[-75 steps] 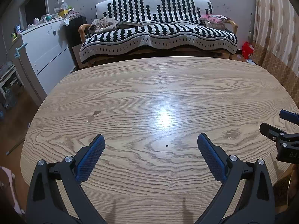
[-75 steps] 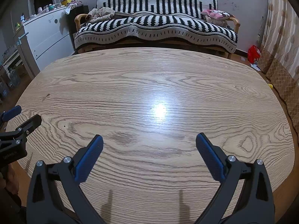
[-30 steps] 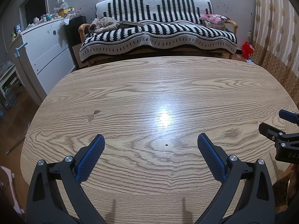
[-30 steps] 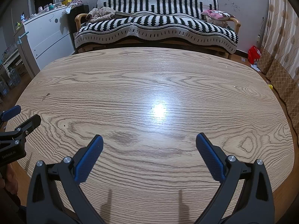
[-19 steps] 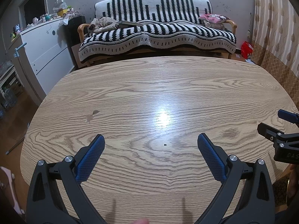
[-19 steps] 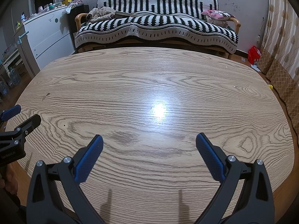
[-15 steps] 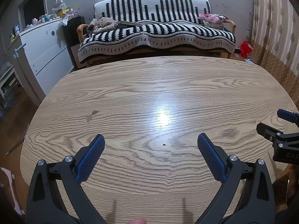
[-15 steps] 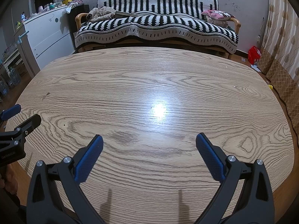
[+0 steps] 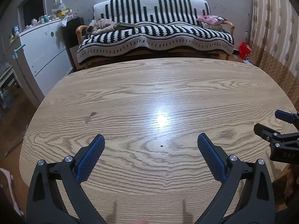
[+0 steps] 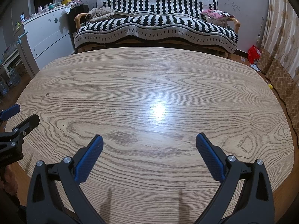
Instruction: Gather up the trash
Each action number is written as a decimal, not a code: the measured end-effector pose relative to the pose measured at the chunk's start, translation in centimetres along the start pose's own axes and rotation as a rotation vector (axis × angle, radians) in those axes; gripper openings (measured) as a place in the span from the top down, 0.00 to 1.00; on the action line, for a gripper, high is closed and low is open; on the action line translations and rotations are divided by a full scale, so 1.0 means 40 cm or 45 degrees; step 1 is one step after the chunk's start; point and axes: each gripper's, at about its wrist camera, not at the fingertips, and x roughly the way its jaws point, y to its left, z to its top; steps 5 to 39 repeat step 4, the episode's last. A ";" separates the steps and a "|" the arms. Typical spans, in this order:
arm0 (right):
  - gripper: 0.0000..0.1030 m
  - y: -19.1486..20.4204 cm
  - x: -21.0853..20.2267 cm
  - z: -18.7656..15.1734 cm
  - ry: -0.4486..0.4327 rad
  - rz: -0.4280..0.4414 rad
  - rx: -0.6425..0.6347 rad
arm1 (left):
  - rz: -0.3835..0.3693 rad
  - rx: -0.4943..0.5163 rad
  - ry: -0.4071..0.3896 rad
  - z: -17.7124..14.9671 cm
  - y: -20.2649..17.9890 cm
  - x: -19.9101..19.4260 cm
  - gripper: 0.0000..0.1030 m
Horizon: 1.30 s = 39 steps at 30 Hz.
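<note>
Over the wooden table (image 9: 149, 93), left gripper (image 9: 150, 147) and right gripper (image 10: 149, 147) hover side by side, jaws wide, holding nothing.

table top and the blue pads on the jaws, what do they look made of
The table looks like wood or a wood-grain veneer with a smooth, slightly glossy finish: wavy oak-like grain and a bright lamp glare on it. Which of the two cannot be told. The blue pads look like rubber or soft plastic, matt, with a fine cross-hatched grip texture.

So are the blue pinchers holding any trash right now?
No. The left gripper and the right gripper are both wide open over the wooden table, with nothing between their blue pads.
</note>
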 end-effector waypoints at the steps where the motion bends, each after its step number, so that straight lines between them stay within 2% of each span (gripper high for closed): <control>1: 0.07 0.000 0.000 0.000 0.001 0.001 0.001 | 0.003 0.002 0.002 -0.001 -0.001 0.000 0.06; 39: 0.07 -0.001 0.001 0.000 0.001 0.000 0.001 | 0.012 0.004 0.005 -0.004 -0.002 -0.003 0.06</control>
